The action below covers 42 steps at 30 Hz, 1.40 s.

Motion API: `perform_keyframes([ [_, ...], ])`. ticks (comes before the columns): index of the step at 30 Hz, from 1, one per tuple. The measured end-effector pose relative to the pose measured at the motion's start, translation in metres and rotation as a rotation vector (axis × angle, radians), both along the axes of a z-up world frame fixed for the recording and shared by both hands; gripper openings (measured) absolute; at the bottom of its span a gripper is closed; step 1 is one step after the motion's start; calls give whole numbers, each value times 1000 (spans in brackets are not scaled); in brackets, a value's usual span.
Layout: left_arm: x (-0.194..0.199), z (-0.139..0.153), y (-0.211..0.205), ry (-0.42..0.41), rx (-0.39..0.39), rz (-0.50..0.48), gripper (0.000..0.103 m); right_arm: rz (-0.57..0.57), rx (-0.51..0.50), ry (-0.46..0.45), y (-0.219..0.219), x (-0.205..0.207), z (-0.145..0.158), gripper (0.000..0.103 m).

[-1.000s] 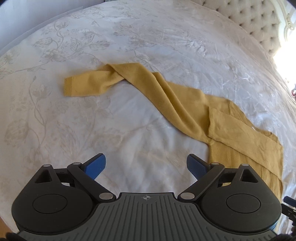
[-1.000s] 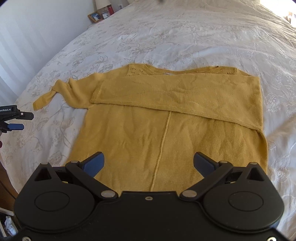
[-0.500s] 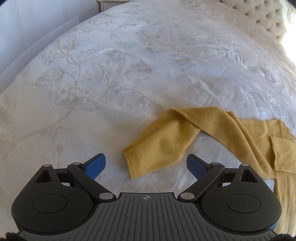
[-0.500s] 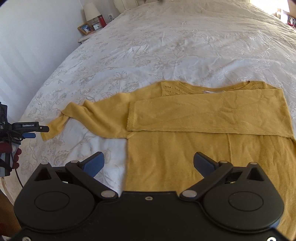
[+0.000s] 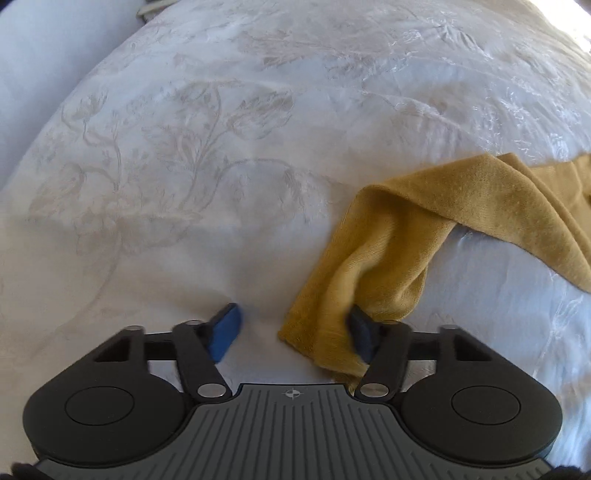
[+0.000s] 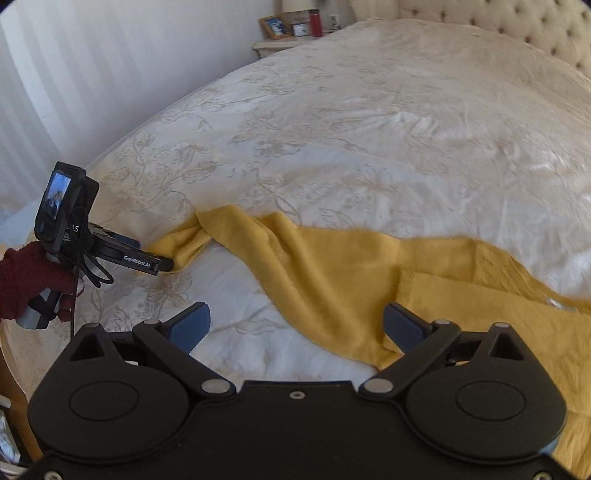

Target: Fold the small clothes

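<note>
A mustard-yellow sweater (image 6: 332,280) lies on the white floral bedspread (image 6: 369,129) with one sleeve stretched out to the left. In the left wrist view the sleeve's cuff (image 5: 325,332) sits between the jaws of my left gripper (image 5: 293,334). The jaws are closing; the cuff rests against the right finger and the left pad (image 5: 225,332) stands clear of it. My right gripper (image 6: 297,326) hovers low over the sleeve's lower edge near the armpit. Its jaws are closing, still wide, with cloth just inside the right finger. The right wrist view shows the left gripper (image 6: 166,264) at the cuff.
The bed's left edge and a white wall (image 6: 92,74) run close beside the left gripper, which a hand in a dark red glove (image 6: 26,280) holds. A nightstand (image 6: 291,40) with a picture frame and a red bottle stands at the back. A tufted headboard (image 6: 517,22) lies beyond.
My left gripper moved down onto the sleeve's cuff and its jaws narrowed around it. My right gripper slid left from the sweater's body to the sleeve and narrowed slightly.
</note>
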<state>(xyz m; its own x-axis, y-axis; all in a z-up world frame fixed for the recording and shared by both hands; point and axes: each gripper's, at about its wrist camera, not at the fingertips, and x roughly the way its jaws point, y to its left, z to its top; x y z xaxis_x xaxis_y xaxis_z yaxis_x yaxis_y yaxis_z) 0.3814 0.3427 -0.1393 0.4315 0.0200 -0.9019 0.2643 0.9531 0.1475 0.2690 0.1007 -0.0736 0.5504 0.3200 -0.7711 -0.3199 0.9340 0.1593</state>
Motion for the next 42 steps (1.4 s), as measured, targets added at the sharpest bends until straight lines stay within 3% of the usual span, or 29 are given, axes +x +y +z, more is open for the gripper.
perform_keyframes([
  [2,1,3,-8,-51,65,-96,23,47,-28,6,16,16,-7,77],
  [6,-2,3,-18,-124,190,-241,20,133,-58,22,43,45,-24,72],
  [11,7,4,-8,-179,264,-256,17,211,-102,52,70,70,-47,60],
  [15,27,6,2,-205,309,-264,16,225,-147,94,82,84,-66,42],
  [16,31,6,4,-211,319,-266,16,221,-135,104,81,85,-67,28],
  [18,42,5,7,-224,351,-271,16,208,-99,92,77,82,-64,11],
  [21,56,7,18,-222,354,-235,16,231,-18,95,66,70,-52,11],
  [23,61,16,29,-215,291,-148,17,260,6,116,62,60,-51,11],
  [24,62,23,38,-194,214,-80,18,275,3,129,61,55,-53,11],
  [25,62,31,47,-178,119,-10,23,287,-2,141,61,50,-56,11],
  [26,61,38,56,-166,10,63,36,296,-6,152,60,46,-59,11],
  [29,50,51,81,-116,-331,265,63,309,-29,168,60,36,-69,12],
  [31,37,50,90,-69,-520,382,68,308,-38,171,60,33,-73,12],
  [33,27,42,94,-16,-633,488,71,306,-43,165,61,34,-76,13],
  [36,14,22,95,68,-739,630,71,305,-45,166,62,35,-76,13],
  [38,9,12,93,97,-755,694,71,305,-46,167,63,36,-77,13],
  [42,16,-2,88,102,-771,699,72,294,-38,172,60,34,-77,16],
])
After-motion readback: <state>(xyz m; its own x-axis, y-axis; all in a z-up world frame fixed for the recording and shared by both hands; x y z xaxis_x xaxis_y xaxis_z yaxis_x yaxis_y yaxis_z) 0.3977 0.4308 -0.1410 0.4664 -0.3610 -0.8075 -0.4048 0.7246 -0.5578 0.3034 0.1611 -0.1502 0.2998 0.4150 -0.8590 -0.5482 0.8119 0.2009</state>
